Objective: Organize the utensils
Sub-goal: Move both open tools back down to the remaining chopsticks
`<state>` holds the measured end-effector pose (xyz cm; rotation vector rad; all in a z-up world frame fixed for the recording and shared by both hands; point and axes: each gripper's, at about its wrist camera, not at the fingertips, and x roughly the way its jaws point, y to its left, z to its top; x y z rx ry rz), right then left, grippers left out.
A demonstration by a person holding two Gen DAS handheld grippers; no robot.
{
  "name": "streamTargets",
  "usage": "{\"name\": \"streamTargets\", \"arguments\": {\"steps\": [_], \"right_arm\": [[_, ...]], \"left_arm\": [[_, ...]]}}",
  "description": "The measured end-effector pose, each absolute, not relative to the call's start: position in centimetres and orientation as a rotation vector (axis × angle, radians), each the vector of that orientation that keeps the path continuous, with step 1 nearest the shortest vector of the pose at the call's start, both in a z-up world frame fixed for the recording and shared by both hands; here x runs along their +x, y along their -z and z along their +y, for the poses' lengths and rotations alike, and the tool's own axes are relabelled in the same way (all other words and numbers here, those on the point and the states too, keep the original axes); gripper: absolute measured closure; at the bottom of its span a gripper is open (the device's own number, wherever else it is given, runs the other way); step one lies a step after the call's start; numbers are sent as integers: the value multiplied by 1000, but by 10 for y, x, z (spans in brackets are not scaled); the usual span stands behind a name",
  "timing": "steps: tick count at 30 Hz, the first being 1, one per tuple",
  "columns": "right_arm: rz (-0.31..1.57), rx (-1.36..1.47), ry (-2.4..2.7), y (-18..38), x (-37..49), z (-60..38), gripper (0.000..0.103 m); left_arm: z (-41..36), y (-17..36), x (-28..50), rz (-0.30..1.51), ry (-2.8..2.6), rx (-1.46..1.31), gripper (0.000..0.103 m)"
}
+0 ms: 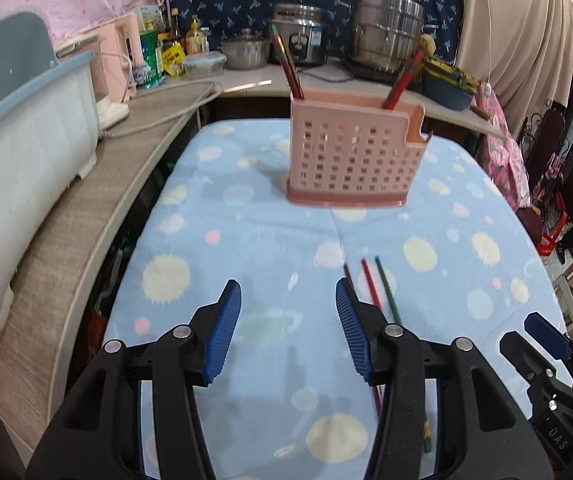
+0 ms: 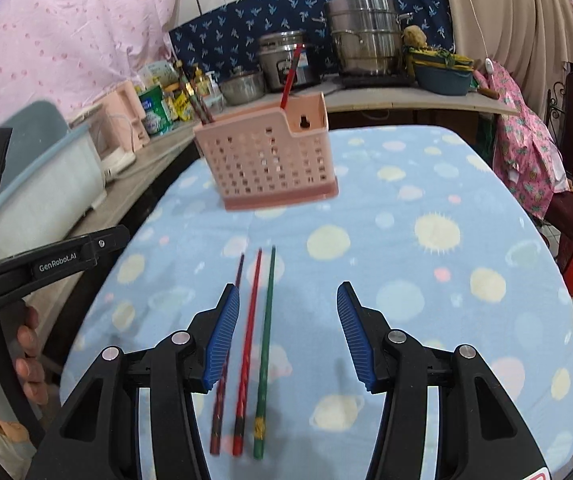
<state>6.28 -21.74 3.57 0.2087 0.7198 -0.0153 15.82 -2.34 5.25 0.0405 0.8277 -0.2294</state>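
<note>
— Where are the chopsticks from where you stand?

— Three lie side by side on the spotted blue cloth point(image 2: 426, 184) over the counter. Seen along the right gripper point(image 2: 288, 312), the dark chopstick point(image 2: 228, 356) runs under its left-hand jaw, the red chopstick point(image 2: 248, 344) just inside that jaw, and the green chopstick point(image 2: 265, 344) beside it, in the gap. No pad touches any of them.

— And the jaws?

— Apart on both, nothing between the pads. The left gripper point(image 1: 288, 312) has bare cloth in its gap; the same three sticks pass beneath its right-hand jaw.

— The holder?

— The pink perforated utensil holder point(image 1: 352, 156) stands upright on the cloth well ahead of both pairs of jaws. Chopsticks already lean out of its top at either end, a dark one and a red one.

— Anyone's hand showing?

— A hand point(image 2: 14, 356) grips the left tool's handle, off to the left of the right jaws.
</note>
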Motion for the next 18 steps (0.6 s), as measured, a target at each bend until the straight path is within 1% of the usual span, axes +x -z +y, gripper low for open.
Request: {"name": "streamTargets", "arguments": {"steps": [4,13,15,17,18], "right_arm": [[771,199,12,-12,48,-211,53],[824,186,21,17,29,-203,54],[834,177,18,23,26,-199,56],[851,176,8,30,24,-195,63],[859,174,3,33,24,-193,64]], "left_arm": [[-24,-31,146,879,231,51,56],[-26,1,122,956,236,67,56],[-27,7,117,969,236,73,54],[-29,12,112,977,238,81,52],[-30,14,110,979,238,86,52]]}}
